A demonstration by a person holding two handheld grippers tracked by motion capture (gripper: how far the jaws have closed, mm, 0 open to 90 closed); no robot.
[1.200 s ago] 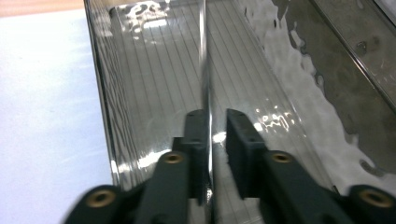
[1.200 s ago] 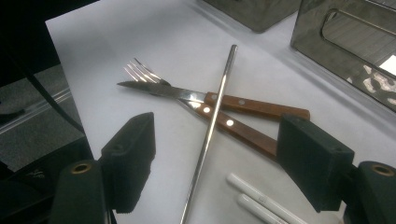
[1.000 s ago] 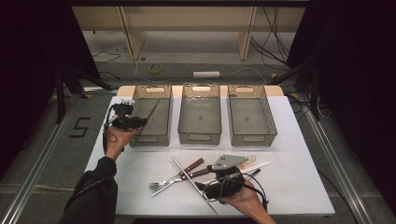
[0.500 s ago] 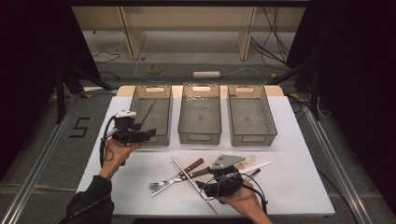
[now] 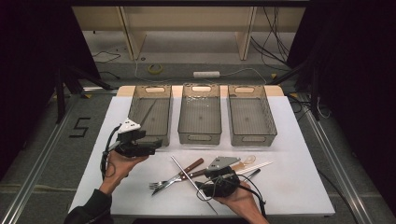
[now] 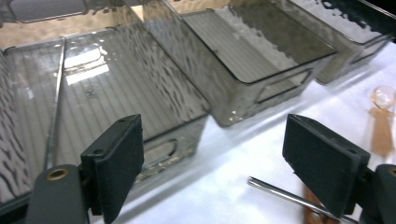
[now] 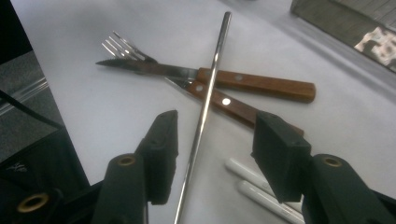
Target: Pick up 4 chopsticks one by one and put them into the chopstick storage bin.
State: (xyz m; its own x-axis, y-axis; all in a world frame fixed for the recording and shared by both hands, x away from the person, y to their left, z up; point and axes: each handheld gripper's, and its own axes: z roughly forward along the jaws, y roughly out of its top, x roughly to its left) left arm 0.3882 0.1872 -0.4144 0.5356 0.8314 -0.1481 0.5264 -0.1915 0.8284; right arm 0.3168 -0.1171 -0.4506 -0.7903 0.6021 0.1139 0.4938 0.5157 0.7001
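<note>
A long metal straw (image 7: 210, 84) lies across a wooden-handled fork (image 7: 123, 51) and knife (image 7: 257, 86) on the white table. My right gripper (image 7: 217, 135) straddles this straw; its jaws have just been closing, but the pads stand clear of it. From above, the right gripper (image 5: 201, 186) sits low at the near edge over the straw (image 5: 180, 165). My left gripper (image 5: 156, 142) hovers in front of the left bin (image 5: 154, 88), where another metal straw (image 5: 147, 112) lies. Its jaws have just been opening, and the left gripper (image 6: 229, 158) holds nothing.
Three smoky plastic bins stand in a row at the back; the middle bin (image 5: 201, 137) and right bin (image 5: 252, 139) look bare. White chopsticks (image 5: 257, 166) and a clear plastic spoon (image 5: 245, 161) lie right of the cutlery pile.
My left gripper drew back from the left bin toward the near side and its jaws spread wide. The right gripper stayed put while its jaws narrowed around the straw.
</note>
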